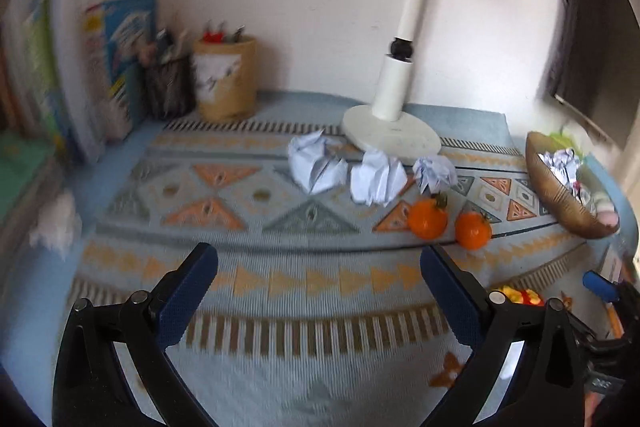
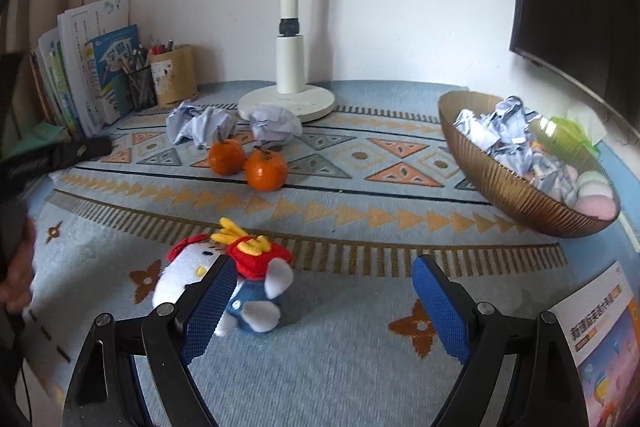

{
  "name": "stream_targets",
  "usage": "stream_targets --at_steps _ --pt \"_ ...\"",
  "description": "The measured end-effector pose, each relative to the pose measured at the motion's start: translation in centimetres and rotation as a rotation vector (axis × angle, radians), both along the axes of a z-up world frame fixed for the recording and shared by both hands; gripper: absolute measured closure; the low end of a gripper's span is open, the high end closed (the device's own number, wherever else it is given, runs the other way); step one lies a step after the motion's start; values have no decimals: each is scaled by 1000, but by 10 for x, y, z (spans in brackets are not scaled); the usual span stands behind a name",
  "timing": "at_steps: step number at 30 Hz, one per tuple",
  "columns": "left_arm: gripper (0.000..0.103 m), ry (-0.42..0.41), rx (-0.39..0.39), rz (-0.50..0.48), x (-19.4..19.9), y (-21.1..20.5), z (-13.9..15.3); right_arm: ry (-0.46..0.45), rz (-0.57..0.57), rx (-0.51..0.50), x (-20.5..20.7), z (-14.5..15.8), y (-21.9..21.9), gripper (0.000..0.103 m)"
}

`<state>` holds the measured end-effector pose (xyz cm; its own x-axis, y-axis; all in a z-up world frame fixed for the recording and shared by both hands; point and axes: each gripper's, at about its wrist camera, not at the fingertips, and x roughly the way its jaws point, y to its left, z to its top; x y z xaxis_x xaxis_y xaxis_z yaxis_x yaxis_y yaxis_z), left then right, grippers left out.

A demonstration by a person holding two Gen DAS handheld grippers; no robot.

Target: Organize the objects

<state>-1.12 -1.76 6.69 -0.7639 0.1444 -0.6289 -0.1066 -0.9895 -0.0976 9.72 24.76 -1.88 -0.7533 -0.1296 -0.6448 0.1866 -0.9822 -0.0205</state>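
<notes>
Closest to my wide-open, empty right gripper (image 2: 320,291) lay the plush toy (image 2: 224,283) on the cloth, beside its left finger; soft and light, I judged its round body the best hold.

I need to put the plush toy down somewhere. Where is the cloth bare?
Bare cloth lies between the oranges and the bowl, and in front of the plush toy toward the booklet. It is crowded around the lamp base, with paper balls.
</notes>
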Motion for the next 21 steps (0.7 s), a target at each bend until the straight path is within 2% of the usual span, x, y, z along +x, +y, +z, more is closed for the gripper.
stream_targets --at_steps 3,5,6,8,11,13,15,16,19,20,21 --pt "2 25 -81 -13 -25 1 1 -12 45 -60 8 3 2 15" --pt "2 2 -91 -5 -47 -6 -5 -36 78 -94 12 1 -1 15" --pt "2 -24 -94 -7 -61 -10 -11 -46 86 -75 13 -2 -8 15" --pt "9 -58 -155 -25 -84 -9 -21 -53 92 -16 13 -8 -20 15" --pt "10 -93 -109 -142 -109 -4 -27 -73 119 48 12 -14 -35 15" --pt "10 -100 -133 -140 -126 0 -31 -102 115 55 6 -18 -38 4" --pt "10 -116 -163 -147 -147 4 -39 -139 118 34 1 -22 -37 2" --pt "12 -129 -157 -148 -156 4 -43 -143 117 28 0 -22 -35 2" --pt "43 -168 -60 -180 -167 -2 -49 -152 114 17 -1 -22 -35 2" --pt "49 -162 -49 -179 -164 -3 -49 -167 115 3 -4 -23 -36 2" --pt "49 -136 -63 -155 -159 -3 -45 -187 115 -19 -7 -24 -37 3"
